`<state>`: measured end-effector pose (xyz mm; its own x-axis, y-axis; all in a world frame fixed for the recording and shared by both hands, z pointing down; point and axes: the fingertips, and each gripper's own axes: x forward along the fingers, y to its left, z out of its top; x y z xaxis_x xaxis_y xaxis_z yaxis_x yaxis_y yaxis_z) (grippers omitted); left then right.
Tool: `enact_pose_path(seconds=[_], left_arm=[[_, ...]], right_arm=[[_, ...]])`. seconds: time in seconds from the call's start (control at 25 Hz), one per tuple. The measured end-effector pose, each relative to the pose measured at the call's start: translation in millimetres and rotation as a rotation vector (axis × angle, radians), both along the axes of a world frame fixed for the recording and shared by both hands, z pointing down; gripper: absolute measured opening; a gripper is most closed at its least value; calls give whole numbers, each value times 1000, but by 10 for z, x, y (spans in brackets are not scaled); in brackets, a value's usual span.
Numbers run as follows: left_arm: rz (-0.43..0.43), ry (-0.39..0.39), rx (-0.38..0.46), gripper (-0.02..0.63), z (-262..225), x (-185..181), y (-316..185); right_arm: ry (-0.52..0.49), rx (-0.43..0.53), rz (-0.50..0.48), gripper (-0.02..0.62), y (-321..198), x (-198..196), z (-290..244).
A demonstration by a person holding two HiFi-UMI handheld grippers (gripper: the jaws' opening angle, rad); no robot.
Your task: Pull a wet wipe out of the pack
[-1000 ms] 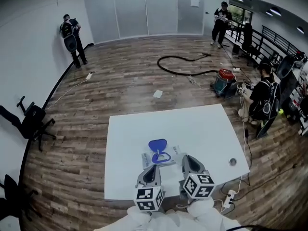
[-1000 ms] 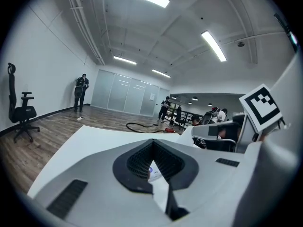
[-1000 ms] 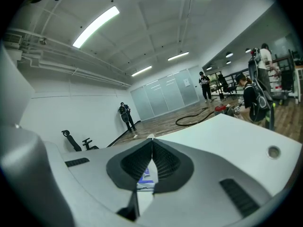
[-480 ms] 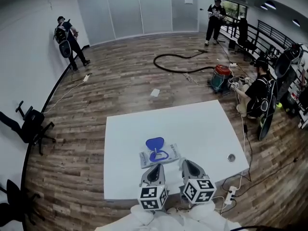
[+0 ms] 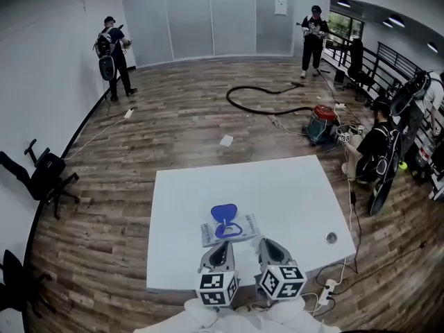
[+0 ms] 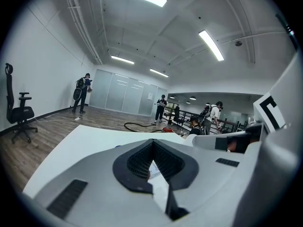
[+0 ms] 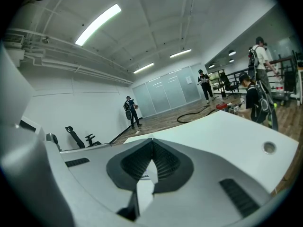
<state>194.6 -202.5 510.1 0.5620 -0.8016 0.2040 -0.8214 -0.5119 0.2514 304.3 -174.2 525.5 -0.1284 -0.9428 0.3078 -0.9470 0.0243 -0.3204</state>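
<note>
A flat wet wipe pack [image 5: 239, 229] lies on the white table [image 5: 277, 193] near its front edge, its blue lid [image 5: 223, 213] flipped open toward the far side. No wipe stands out of it that I can see. My left gripper [image 5: 220, 248] sits just short of the pack's front edge with its jaws together and nothing held. My right gripper [image 5: 268, 244] is beside it, near the pack's right corner, also shut and empty. In the left gripper view the jaws [image 6: 152, 144] meet at the tip; a strip of the pack's label [image 6: 154, 168] shows behind them. The right gripper [image 7: 152, 142] looks the same.
A round cable hole [image 5: 331, 238] is in the table's right front part. On the floor are a vacuum cleaner [image 5: 323, 122] with a long black hose [image 5: 267, 89], an office chair [image 5: 43, 175] at the left and a power strip [image 5: 326, 292]. Several people stand or sit around the room.
The head view has shifted a little. Both grippers stay shut just in front of the pack, and the pack has not moved.
</note>
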Motion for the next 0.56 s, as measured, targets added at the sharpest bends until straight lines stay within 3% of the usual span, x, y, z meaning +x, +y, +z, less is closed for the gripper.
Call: enact_pose_path(seconds=[0.56], left_arm=[[-7,-9,5,-2,60,-25,79]], right_arm=[[16,7,-10,11,45,-51,24]])
